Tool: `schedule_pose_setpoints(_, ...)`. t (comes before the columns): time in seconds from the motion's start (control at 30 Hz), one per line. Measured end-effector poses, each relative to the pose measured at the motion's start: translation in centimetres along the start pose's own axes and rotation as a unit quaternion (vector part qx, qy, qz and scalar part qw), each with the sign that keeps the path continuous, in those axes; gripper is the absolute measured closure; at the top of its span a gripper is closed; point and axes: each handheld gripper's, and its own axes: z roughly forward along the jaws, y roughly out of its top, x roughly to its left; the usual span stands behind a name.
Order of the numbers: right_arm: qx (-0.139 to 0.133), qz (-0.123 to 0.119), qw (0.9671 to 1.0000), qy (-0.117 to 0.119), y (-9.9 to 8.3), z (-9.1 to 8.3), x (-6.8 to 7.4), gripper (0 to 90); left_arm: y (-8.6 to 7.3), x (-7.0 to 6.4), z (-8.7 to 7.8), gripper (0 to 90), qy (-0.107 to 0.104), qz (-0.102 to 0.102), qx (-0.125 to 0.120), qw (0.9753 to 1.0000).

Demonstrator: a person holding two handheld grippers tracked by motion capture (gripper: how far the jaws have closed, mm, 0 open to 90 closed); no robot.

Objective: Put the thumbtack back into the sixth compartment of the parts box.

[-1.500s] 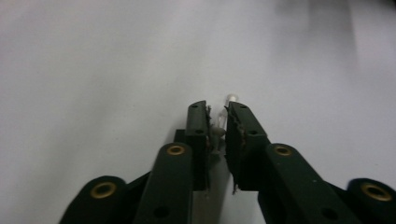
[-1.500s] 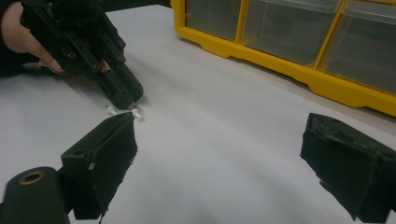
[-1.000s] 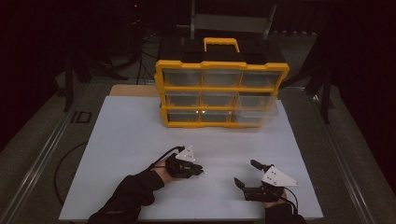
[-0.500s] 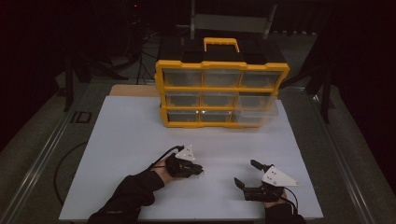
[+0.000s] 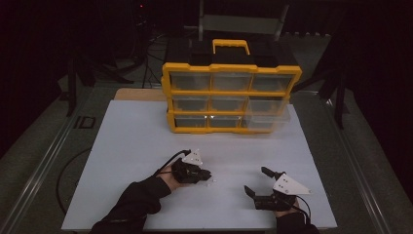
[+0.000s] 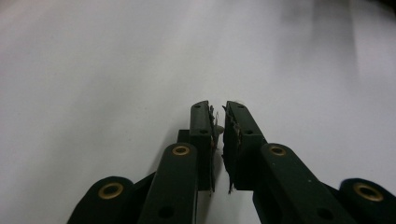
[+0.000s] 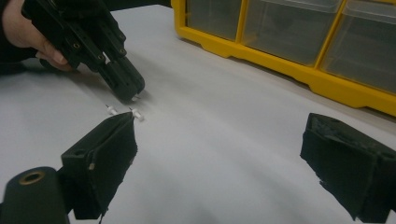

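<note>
Two tiny white cylindrical plastic pieces (image 7: pixel 122 112) lying just beyond the left gripper (image 5: pixel 203 174), its jaws nearly shut on nothing. Right gripper (image 5: pixel 256 181) spread wide, farther off.

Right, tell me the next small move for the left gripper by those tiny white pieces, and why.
Probably open the left gripper slightly and ease its tip over the nearest of the tiny white pieces. Its jaws stand nearly closed with only a narrow gap, and nothing can be made out between them, while two pieces lie loose on the white tabletop just past the tip. The right gripper waits open nearby.
</note>
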Motion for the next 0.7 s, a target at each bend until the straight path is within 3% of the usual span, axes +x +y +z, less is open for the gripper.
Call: schedule_pose_setpoints(0.7, 0.001, -0.001, 1.0, -0.001, 0.0, 0.1, 0.1, 10.0, 4.7, -0.5, -3.0, 83.1, -0.004, 0.03, -0.02, 0.9993)
